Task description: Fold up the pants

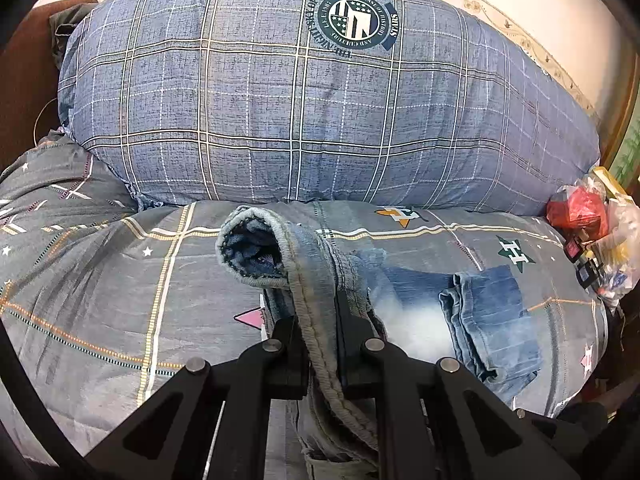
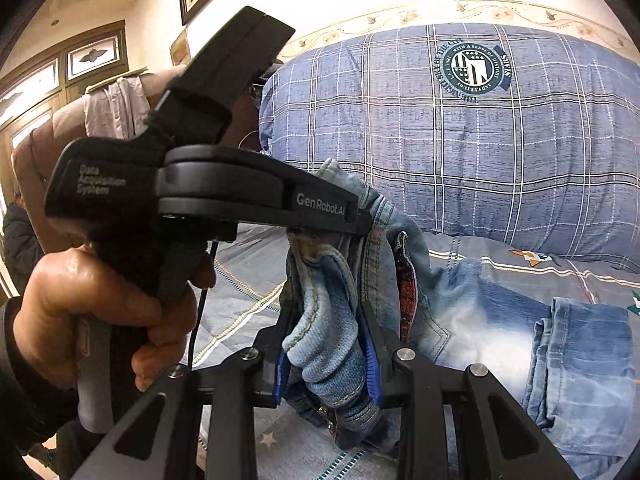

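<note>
Faded blue jeans (image 1: 488, 320) lie on a grey patterned bed cover (image 1: 100, 280), with the folded legs spread to the right. My left gripper (image 1: 318, 320) is shut on the jeans' thick waistband seam, which curls up beyond the fingers. In the right wrist view my right gripper (image 2: 324, 336) is shut on a bunched wad of the jeans (image 2: 328, 344) between its blue pads. The left gripper (image 2: 360, 224) is there too, held by a person's hand (image 2: 92, 312), pinching the denim just above and behind my right fingers. The jeans' legs (image 2: 580, 360) lie flat at the right.
A big blue plaid pillow (image 1: 300, 100) fills the back of the bed. Plastic bags and small packets (image 1: 592, 232) sit at the right edge. A brown chair (image 2: 40, 152) with clothes draped on it stands to the left, by a wooden door.
</note>
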The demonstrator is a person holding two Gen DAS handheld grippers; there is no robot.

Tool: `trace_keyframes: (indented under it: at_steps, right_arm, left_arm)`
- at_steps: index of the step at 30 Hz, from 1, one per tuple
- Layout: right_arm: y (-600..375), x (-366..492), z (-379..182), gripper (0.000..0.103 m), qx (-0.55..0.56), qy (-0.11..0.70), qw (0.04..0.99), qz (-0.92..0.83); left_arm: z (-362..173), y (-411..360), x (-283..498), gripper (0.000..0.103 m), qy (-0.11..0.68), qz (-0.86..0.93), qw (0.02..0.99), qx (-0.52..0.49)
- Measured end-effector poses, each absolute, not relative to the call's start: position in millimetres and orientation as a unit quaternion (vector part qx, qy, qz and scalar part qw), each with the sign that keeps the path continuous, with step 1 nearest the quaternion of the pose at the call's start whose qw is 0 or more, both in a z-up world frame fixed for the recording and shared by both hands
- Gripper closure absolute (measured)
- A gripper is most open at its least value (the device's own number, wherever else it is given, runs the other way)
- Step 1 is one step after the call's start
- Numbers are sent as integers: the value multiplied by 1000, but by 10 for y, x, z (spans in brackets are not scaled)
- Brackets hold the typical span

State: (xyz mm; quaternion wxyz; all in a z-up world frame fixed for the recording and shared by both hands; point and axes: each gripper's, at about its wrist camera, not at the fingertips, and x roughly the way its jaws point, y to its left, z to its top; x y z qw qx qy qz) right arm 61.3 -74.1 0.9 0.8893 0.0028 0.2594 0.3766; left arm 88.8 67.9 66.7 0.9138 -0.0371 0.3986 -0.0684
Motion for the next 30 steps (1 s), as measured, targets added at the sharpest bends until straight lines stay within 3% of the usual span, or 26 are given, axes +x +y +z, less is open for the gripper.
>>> trace_keyframes:
  at_steps: [30]
  right_arm:
    - [-861, 593, -8, 72, 34, 260, 883, 388]
  left_arm:
    - [726, 496, 856, 93, 400, -75, 913, -40]
